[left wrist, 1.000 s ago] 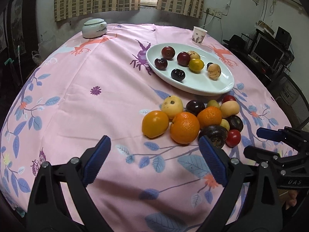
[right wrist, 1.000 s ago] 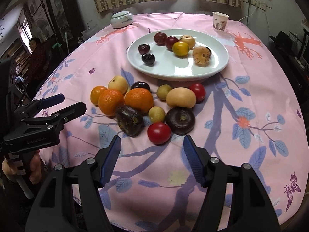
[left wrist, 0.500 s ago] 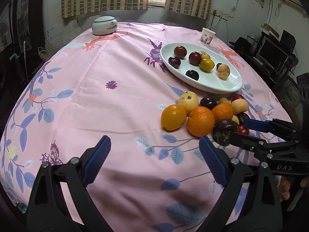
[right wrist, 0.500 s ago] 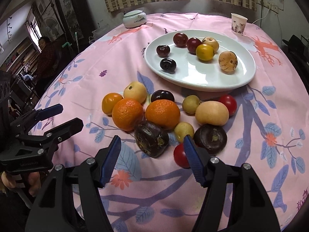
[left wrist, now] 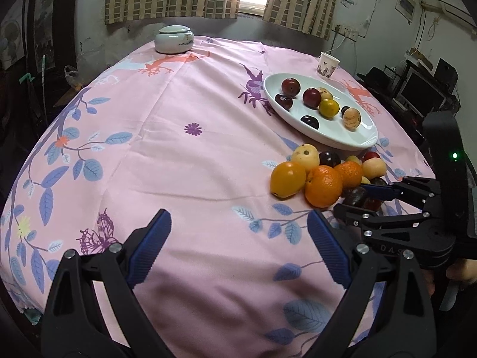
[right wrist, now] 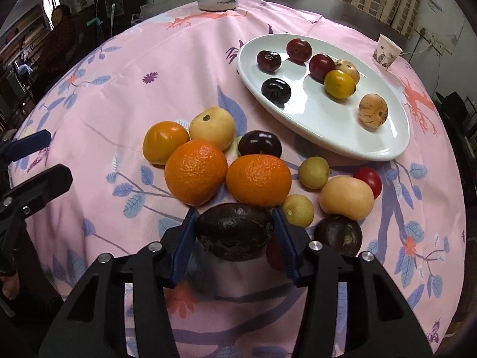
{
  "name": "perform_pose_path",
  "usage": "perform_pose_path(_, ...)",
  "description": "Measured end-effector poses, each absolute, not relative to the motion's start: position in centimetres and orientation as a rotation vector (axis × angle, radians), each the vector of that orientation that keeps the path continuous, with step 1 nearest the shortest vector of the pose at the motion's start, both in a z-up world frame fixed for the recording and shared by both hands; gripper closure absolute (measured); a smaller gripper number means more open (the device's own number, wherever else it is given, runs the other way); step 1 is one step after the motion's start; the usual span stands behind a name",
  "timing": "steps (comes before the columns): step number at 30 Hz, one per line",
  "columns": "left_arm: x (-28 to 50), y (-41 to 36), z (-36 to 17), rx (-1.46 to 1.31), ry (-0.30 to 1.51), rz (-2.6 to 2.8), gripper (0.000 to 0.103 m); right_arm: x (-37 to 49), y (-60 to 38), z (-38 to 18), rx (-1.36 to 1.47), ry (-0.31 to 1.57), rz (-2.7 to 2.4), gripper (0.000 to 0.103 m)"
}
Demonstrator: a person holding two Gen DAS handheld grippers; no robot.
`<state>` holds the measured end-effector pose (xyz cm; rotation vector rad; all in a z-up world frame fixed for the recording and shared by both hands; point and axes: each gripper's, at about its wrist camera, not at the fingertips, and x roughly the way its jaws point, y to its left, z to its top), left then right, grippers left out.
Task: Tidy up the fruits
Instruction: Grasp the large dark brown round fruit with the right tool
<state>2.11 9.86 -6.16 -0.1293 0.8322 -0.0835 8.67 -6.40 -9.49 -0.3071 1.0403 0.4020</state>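
Note:
Loose fruit lies piled on the pink cloth in front of a white oval plate (right wrist: pixel 322 125) that holds several small fruits. Two oranges (right wrist: pixel 195 171) (right wrist: pixel 258 179) lie at the near side of the pile. My right gripper (right wrist: pixel 234 217) is low over the pile, its jaws closing. Both blue pads touch the sides of a dark wrinkled fruit (right wrist: pixel 234 235), which rests on the cloth. In the left wrist view the same fruit (left wrist: pixel 354 195) shows between the right gripper's fingers. My left gripper (left wrist: pixel 237 217) hangs open over bare cloth, left of the pile, holding nothing.
A white lidded jar (left wrist: pixel 174 38) stands at the far edge of the round table, a paper cup (left wrist: pixel 328 64) beyond the plate. A dark round fruit (right wrist: pixel 338 234) and small yellow fruits sit just right of the held one. A person (right wrist: pixel 59 29) sits far left.
My right gripper moved forward and down into the pile, and its jaws narrowed around the dark wrinkled fruit. The left gripper drifted left, so the pile now sits further right in its view.

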Motion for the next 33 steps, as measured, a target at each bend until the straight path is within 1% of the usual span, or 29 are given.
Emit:
perform_pose_path(3, 2.1, 9.2, -6.2, -0.127, 0.839, -0.111, 0.009, 8.0, -7.0, -8.8, -0.246, 1.050, 0.445, 0.053)
perform_pose_path(9, 3.0, 5.4, -6.9, -0.067, 0.848, -0.190, 0.009, 5.7, -11.7, -6.3, -0.130, 0.989, 0.384, 0.053)
perform_pose_path(13, 4.0, 2.4, -7.6, -0.013, 0.852, -0.225, 0.009, 5.0, -15.3, -7.0, -0.067, 1.011, 0.327, 0.053)
perform_pose_path(18, 5.4, 0.7, -8.2, -0.011, 0.867, -0.231, 0.010, 4.3, -17.8, -7.3, 0.008, 1.015, 0.318, 0.053)
perform_pose_path(20, 6.1, 0.2, -8.5, -0.004, 0.878, -0.220, 0.012, 4.2, -18.4, -7.2, 0.033, 1.008, 0.327, 0.053)
perform_pose_path(22, 7.0, -0.2, -9.1, 0.002, 0.903, -0.207, 0.022, 4.1, -18.9, -7.3, 0.050, 1.004, 0.336, 0.053)
perform_pose_path(24, 7.3, -0.5, -9.2, 0.028, 0.887, -0.162, 0.023, 4.2, -19.2, -7.4, 0.066, 1.006, 0.341, 0.053)
perform_pose_path(25, 7.6, -0.7, -9.3, 0.042, 0.889, -0.146, 0.032, 4.2, -19.4, -7.5, 0.073, 1.009, 0.345, 0.053)
perform_pose_path(26, 7.7, -0.7, -9.3, 0.042, 0.894, -0.139, 0.039, 4.1, -19.5, -7.6, 0.081, 1.012, 0.348, 0.053)
perform_pose_path(27, 7.8, -0.6, -9.3, 0.030, 0.894, -0.158, 0.060, 4.1, -19.6, -7.7, 0.086, 1.015, 0.350, 0.053)
perform_pose_path(30, 7.8, -1.0, -9.6, 0.038, 0.915, -0.181, 0.061, 4.0, -19.5, -7.6, 0.091, 1.015, 0.357, 0.053)
perform_pose_path(31, 8.0, -1.2, -10.2, 0.067, 0.944, -0.182, 0.059, 4.0, -19.5, -7.6, 0.096, 1.014, 0.361, 0.053)
perform_pose_path(33, 8.1, -1.3, -10.6, 0.080, 0.944, -0.179, 0.058, 3.9, -19.4, -7.6, 0.102, 1.016, 0.369, 0.053)
